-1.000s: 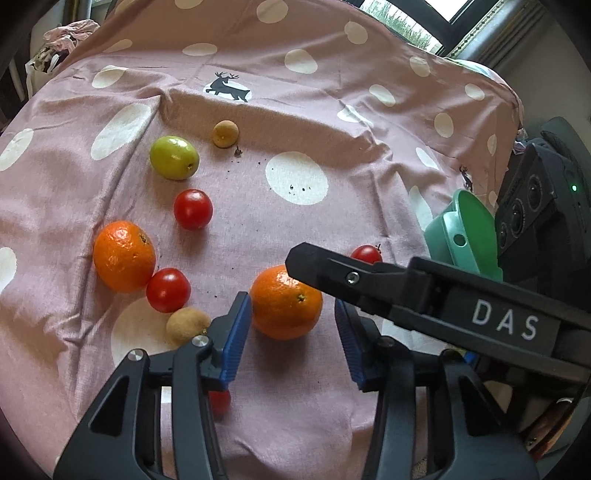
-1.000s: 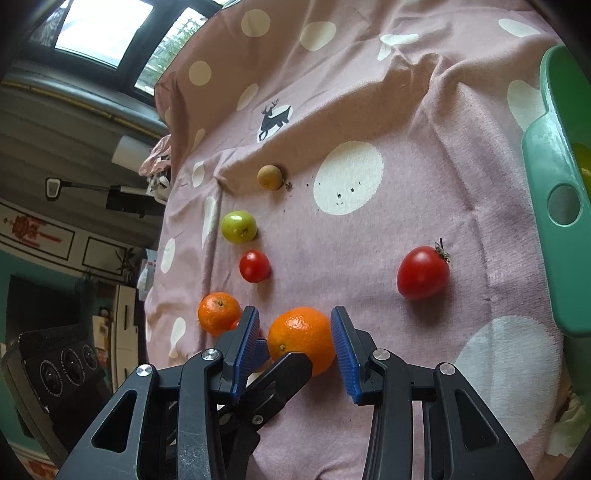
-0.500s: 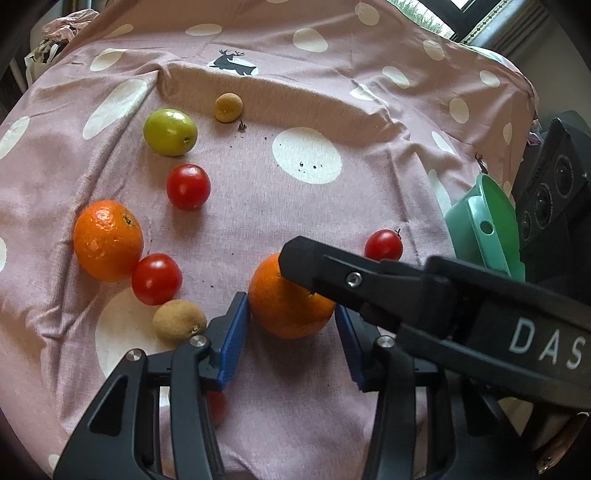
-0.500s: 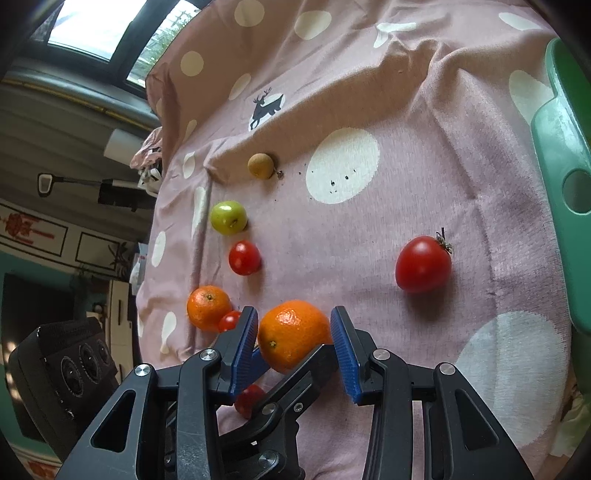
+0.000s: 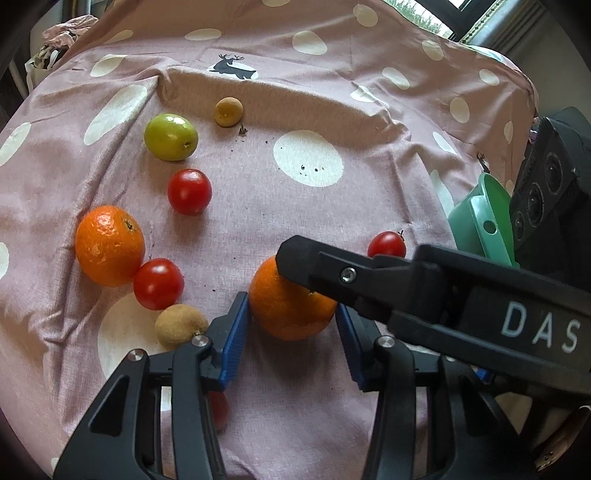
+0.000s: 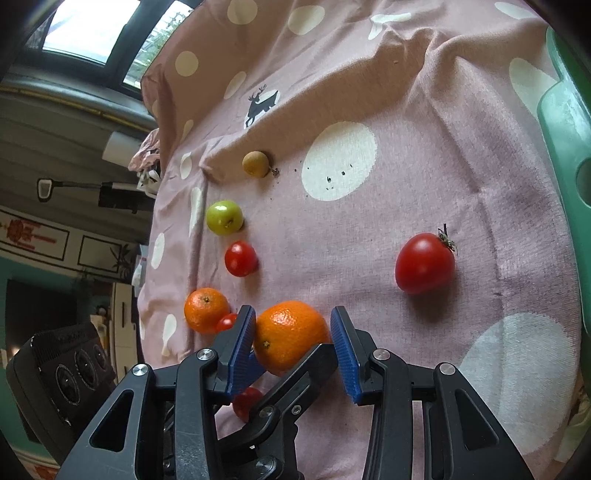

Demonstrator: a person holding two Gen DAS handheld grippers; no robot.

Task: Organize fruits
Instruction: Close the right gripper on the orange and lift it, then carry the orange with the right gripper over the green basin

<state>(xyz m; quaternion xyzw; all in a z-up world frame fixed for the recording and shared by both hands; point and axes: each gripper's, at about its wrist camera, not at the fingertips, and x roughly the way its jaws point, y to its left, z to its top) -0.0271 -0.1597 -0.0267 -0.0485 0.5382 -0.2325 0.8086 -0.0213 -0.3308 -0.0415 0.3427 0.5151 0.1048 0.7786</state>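
Green basket, contents out of sight

Soft, even daylight comes from a window at eleven o'clock, blown out white. Fruit casts faint shadows on the cloth. Fisheye bending curves the edges; corners are black. Focus is mostly sharp.

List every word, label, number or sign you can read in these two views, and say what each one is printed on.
"DAS": white capitals on the black body of the right hand-held gripper, which crosses the left wrist view.
Red-and-white framed wall sign at the left edge of the right wrist view: too blurred to read.
Black deer silhouette on the pink polka-dot tablecloth: a picture, no lettering.
Nothing else is legible.
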